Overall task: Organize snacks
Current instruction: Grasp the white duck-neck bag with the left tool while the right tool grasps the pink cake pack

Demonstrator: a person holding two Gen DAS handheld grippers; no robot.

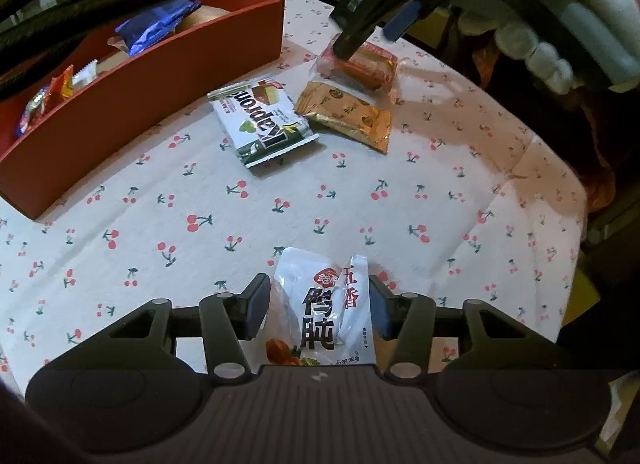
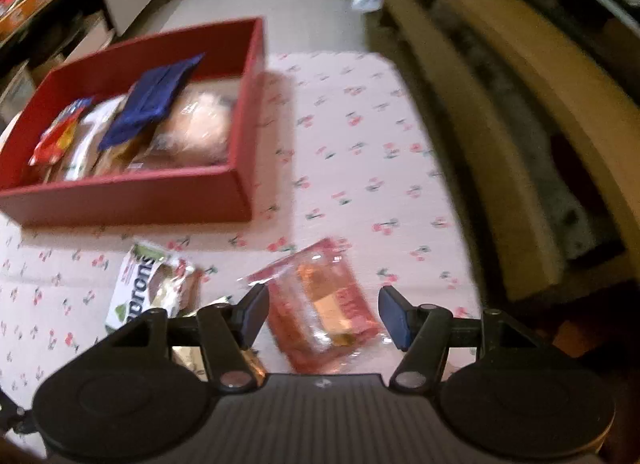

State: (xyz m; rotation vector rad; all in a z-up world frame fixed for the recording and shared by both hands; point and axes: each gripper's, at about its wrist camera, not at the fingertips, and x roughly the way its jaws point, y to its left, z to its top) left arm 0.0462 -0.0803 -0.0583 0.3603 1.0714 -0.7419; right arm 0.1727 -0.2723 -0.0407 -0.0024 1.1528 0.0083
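Left wrist view. My left gripper (image 1: 318, 310) has its jaws apart, one finger on each side of a white duck-gizzard pouch (image 1: 324, 312) that lies on the cherry-print tablecloth (image 1: 400, 192). I cannot tell whether the pads touch the pouch.

Far ahead to my left stands the red box (image 1: 132, 104), already holding a blue packet (image 1: 154, 26) and some small candy wrappers (image 1: 48, 98). Ahead near centre, just outside the box, lies the white-and-green Kapron wafer pack (image 1: 262, 122). Just beside it to the right is a gold packet (image 1: 346, 116); the two are close or touching, I cannot say which. Beyond the gold packet lies a red clear-wrapped snack (image 1: 362, 64), with my right gripper (image 1: 356, 38) down over it.

Right wrist view, blurred. Red box (image 2: 128, 196) ahead-left of the right gripper (image 2: 322, 316), with the blue packet (image 2: 154, 104) leaning on the other snacks inside. Wafer pack (image 2: 136, 284) just left of the left finger. Jaws apart, the red clear-wrapped snack (image 2: 324, 312) lying flat on the cloth between the fingers, neither pad on it.
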